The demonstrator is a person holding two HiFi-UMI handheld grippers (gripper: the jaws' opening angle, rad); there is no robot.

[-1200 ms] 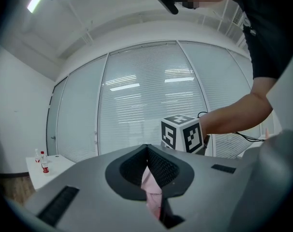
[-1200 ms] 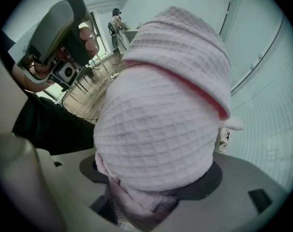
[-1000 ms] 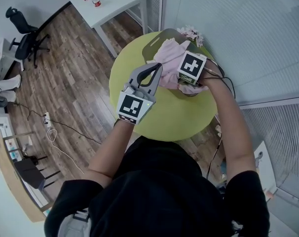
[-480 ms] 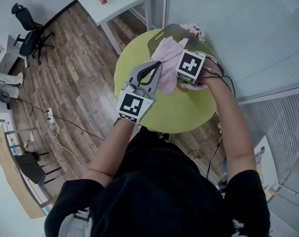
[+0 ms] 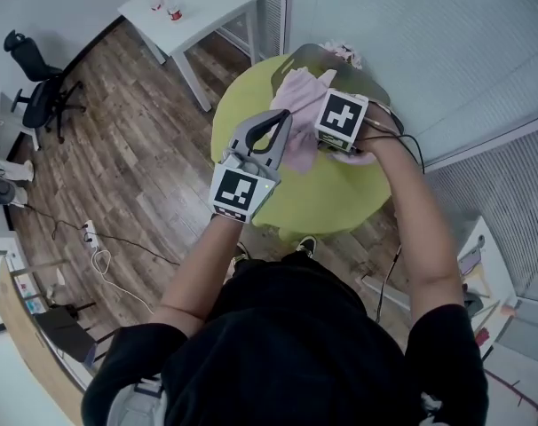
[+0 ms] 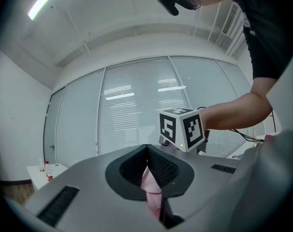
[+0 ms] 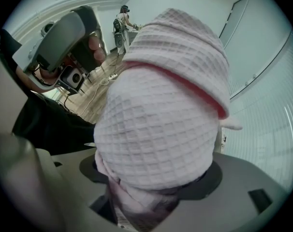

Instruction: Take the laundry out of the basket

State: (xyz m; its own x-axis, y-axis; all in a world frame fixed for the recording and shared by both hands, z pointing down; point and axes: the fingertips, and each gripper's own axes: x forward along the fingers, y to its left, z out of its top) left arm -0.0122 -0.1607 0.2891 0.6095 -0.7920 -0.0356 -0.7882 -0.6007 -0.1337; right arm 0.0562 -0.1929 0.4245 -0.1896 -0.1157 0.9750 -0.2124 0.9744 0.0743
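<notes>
A pink waffle-weave cloth [image 5: 297,105] hangs between both grippers over the round yellow-green table [image 5: 331,198]. My left gripper [image 5: 280,122] is shut on a thin edge of the cloth [image 6: 149,182], which is pinched between its jaws. My right gripper [image 5: 327,138] is shut on a thick bunch of the same cloth [image 7: 161,129], which fills its view. The grey laundry basket [image 5: 297,59] stands at the table's far side, and more pink fabric [image 5: 344,56] shows at its rim. The right gripper's marker cube [image 6: 182,128] is just beyond the left jaws.
A white side table [image 5: 198,7] with small bottles stands beyond the round table on the left. An office chair [image 5: 38,96] and floor cables [image 5: 96,238] lie further left. A glass wall with blinds [image 5: 429,43] runs close behind the basket.
Both grippers keep their hold on the pink cloth and stay close together. The head view has shifted a little, so the table sits slightly higher and further right in the frame.
</notes>
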